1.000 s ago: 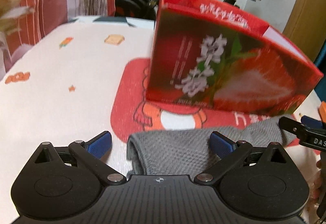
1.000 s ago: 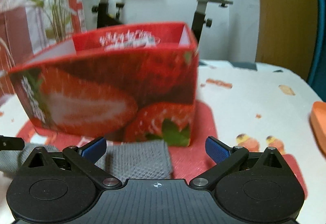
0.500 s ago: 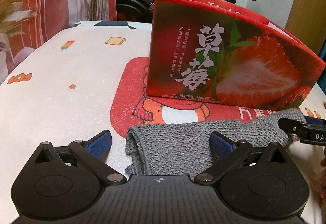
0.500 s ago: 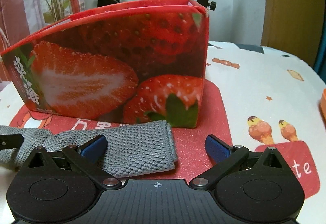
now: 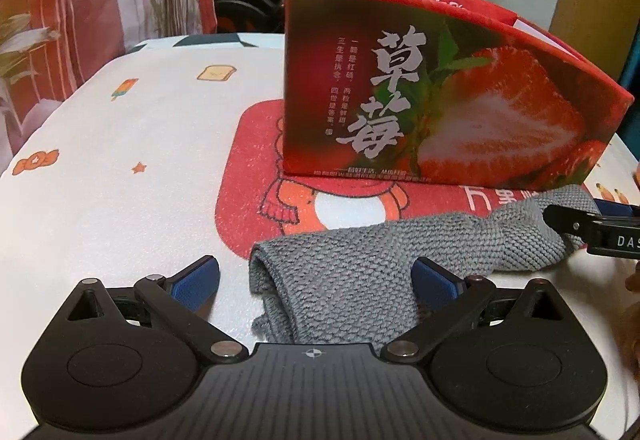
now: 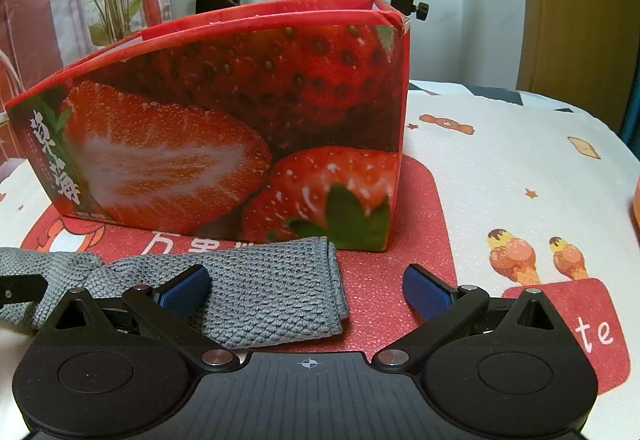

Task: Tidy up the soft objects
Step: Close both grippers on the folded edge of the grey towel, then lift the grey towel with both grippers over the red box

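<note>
With both jaws spread wide and holding nothing, left gripper [image 5: 314,278] and right gripper [image 6: 306,286] should each pinch an end of the grey knitted cloth [image 5: 360,272] lying before the strawberry box [image 5: 432,99]

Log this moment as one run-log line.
left gripper: open, over cloth end | right gripper: open, over other end | grey cloth: flat on table | strawberry box: behind cloth

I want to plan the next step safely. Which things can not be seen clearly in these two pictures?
- Inside of the strawberry box: hidden by its tall front wall in both wrist views.
- Near edge of the grey knitted cloth: covered by the left tongs body in the left view, by the right tongs body in the right view.
- Orange object: cut off by the right edge of the right view.
</note>
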`<control>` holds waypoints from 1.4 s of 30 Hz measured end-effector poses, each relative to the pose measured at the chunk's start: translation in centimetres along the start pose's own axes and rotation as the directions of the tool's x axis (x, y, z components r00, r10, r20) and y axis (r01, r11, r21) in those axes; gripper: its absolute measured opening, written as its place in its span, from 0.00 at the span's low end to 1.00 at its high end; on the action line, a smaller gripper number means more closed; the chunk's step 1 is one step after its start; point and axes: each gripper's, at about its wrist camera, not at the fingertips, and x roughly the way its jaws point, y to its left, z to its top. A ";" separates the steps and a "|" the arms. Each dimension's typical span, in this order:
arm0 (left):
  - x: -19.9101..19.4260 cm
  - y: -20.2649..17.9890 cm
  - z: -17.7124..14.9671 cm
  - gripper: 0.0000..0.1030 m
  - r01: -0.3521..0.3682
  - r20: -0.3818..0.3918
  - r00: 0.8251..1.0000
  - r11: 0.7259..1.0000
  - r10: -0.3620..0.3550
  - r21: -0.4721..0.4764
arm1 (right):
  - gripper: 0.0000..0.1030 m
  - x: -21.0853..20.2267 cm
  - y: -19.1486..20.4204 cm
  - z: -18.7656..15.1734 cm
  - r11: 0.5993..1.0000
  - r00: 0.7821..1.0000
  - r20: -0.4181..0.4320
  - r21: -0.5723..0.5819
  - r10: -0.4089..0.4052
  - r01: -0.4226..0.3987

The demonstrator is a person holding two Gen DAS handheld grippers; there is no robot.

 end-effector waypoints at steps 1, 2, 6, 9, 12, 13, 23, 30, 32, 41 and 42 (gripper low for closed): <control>-0.1 0.1 -0.1 1.00 -0.004 -0.006 1.000 1.000 0.004 -0.006 | 1.00 0.0 0.1 -0.1 1.000 1.000 0.001 -0.001 -0.002 0.002; -0.3 0.1 -0.2 1.00 -0.008 -0.011 1.000 1.000 0.008 -0.009 | 1.00 0.0 0.1 -0.1 1.000 1.000 0.001 -0.003 -0.004 0.004; -0.8 0.2 -0.7 1.00 -0.022 -0.025 0.999 0.999 0.022 -0.026 | 1.00 -0.1 0.4 -0.2 1.000 1.000 0.000 -0.017 -0.012 0.012; -0.9 -0.1 -1.0 1.00 -0.033 -0.026 0.999 0.999 0.033 -0.021 | 1.00 -0.4 1.0 -0.4 0.998 1.000 0.007 -0.050 -0.026 0.026; -0.9 -0.3 -1.1 1.00 -0.045 -0.021 0.999 0.999 0.045 -0.016 | 0.99 -0.6 1.3 -0.5 0.997 1.000 0.004 -0.071 -0.014 0.014; -0.9 -0.3 -1.1 1.00 -0.046 -0.017 0.999 0.999 0.045 -0.016 | 0.99 -0.6 1.2 -0.6 0.998 1.000 -0.002 -0.069 -0.002 0.002; -1.3 -0.3 -1.6 0.93 -0.025 0.021 0.999 1.000 0.025 0.001 | 0.71 -1.6 1.8 -1.2 0.993 0.998 0.011 -0.103 0.061 -0.059; -1.7 -0.6 -1.7 0.78 0.020 0.044 0.999 1.000 -0.020 0.017 | 0.62 -1.8 1.9 -1.2 0.992 0.997 0.013 -0.103 0.081 -0.079; -1.8 -0.5 -1.7 0.68 0.039 0.052 0.998 0.999 -0.040 0.015 | 0.55 -2.0 2.1 -1.3 0.990 0.996 0.016 -0.113 0.092 -0.089; -1.9 -1.1 -1.7 0.18 0.164 0.054 0.985 0.986 -0.166 0.031 | 0.17 -2.8 4.2 -0.9 0.975 0.992 -0.031 -0.185 0.119 -0.123; -1.9 -1.1 -1.7 0.18 0.167 0.055 0.984 0.985 -0.169 0.028 | 0.17 -2.8 4.6 -1.0 0.972 0.993 -0.029 -0.206 0.111 -0.115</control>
